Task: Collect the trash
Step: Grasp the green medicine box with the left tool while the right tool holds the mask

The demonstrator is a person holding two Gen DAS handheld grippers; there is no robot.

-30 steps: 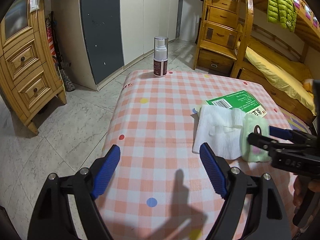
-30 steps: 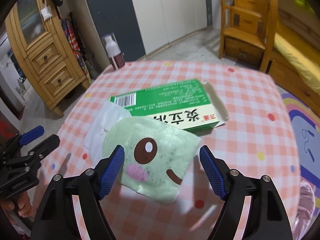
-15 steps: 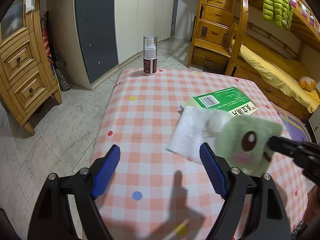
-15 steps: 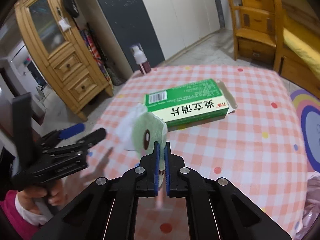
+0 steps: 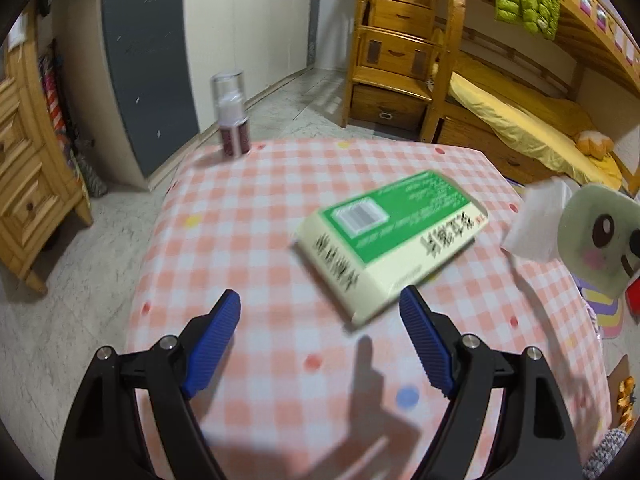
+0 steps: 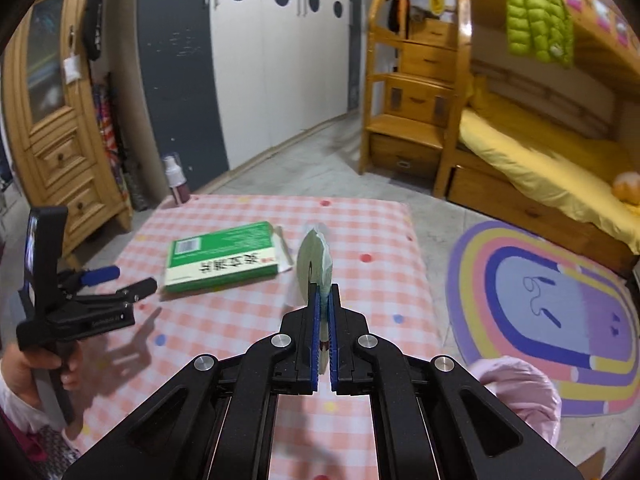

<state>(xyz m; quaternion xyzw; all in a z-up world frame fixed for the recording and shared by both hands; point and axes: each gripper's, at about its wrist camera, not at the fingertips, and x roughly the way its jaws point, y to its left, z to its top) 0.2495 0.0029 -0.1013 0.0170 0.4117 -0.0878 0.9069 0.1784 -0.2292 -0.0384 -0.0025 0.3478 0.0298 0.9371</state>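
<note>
My right gripper is shut on a pale green wrapper with a cartoon face, held edge-on above the checked table. In the left wrist view the wrapper hangs at the right edge with a white tissue clinging to it. A green and cream box lies flat on the table, also in the right wrist view. My left gripper is open and empty, just short of the box's near end. It also shows in the right wrist view.
A small spray bottle stands at the table's far left corner. A wooden cabinet stands left of the table, a bunk bed with drawers to the right. A pink bag rim and a rainbow rug lie right of the table.
My right gripper closed on the green wrapper and lifted it up and to the right, the tissue going along. My left gripper moved toward the green box.
</note>
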